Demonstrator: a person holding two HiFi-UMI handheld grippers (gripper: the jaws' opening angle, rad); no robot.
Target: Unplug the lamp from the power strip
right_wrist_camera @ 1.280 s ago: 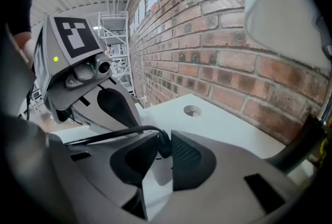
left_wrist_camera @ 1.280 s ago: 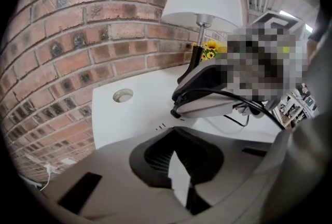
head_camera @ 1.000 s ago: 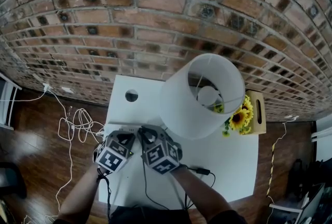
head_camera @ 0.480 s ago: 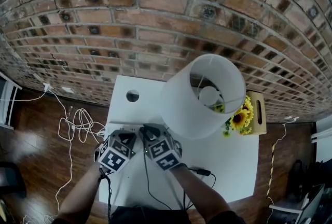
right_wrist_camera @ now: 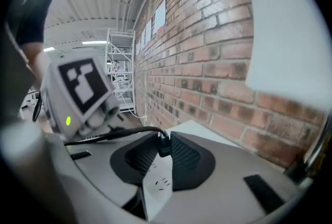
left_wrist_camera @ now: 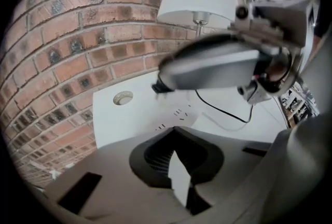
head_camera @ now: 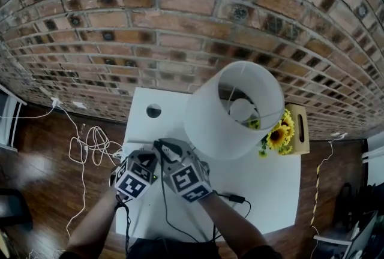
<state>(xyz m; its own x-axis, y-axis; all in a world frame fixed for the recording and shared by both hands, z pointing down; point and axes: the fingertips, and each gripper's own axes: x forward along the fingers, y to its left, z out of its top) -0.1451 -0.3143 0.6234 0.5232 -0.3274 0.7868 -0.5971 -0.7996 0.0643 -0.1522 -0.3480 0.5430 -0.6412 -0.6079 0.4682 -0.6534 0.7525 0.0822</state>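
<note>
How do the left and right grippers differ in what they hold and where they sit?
The left gripper is shut on the white strip, while the right gripper is shut on the black plug. The left gripper sits low at the strip's end; the right gripper holds the plug clear above the strip's sockets. Both are shut, side by side over the table.

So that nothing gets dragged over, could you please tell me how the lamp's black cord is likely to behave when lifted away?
Probably floppy: the black cord trails in loose bends behind the plug in the right gripper. It looks thin, so likely light. Pulled taut, it might tug the lamp, whose wide shade looks top-heavy.
</note>
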